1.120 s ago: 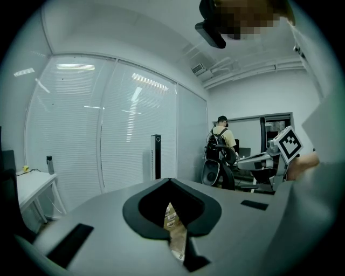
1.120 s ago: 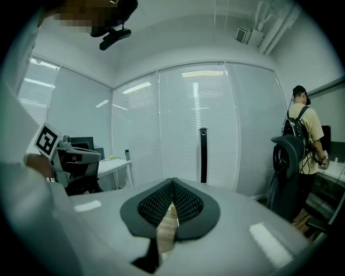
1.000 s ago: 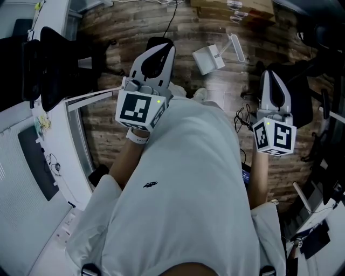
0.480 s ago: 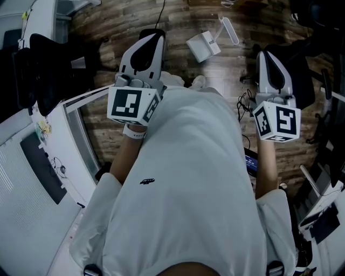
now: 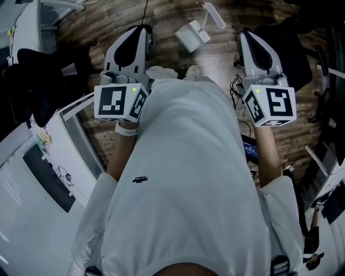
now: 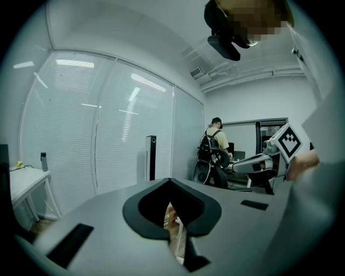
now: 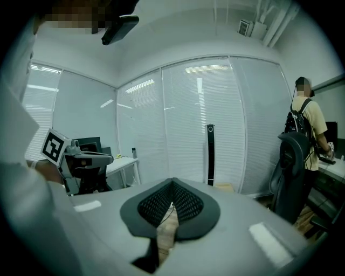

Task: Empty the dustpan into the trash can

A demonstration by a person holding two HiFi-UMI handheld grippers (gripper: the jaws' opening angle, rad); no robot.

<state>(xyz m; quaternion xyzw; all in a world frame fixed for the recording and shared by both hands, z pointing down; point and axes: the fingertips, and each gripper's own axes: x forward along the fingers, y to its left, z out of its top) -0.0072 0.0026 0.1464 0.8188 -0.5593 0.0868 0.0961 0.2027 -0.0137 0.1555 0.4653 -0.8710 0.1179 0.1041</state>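
Observation:
On the wooden floor ahead lies a white box-shaped thing (image 5: 190, 35) with a long white handle (image 5: 214, 16) beside it; it looks like the dustpan. I cannot make out a trash can. My left gripper (image 5: 141, 32) is held out at chest height, left of the box, with its jaws shut and nothing in them. My right gripper (image 5: 249, 36) is held out to the box's right, also shut and holding nothing. Each gripper view shows closed, bare jaws, the left gripper (image 6: 170, 182) and the right gripper (image 7: 172, 182), pointing across the room.
A white desk (image 5: 32, 178) runs along the left. Black office chairs (image 5: 32, 75) stand left and right, and cables (image 5: 240, 116) lie on the floor at the right. A person with a backpack (image 6: 213, 145) stands by a far desk. A blinded glass wall (image 7: 205, 124) lies ahead.
The head view has shifted: the white box and handle now sit higher and further left in the picture. Both grippers stay shut and bare, held out as before.

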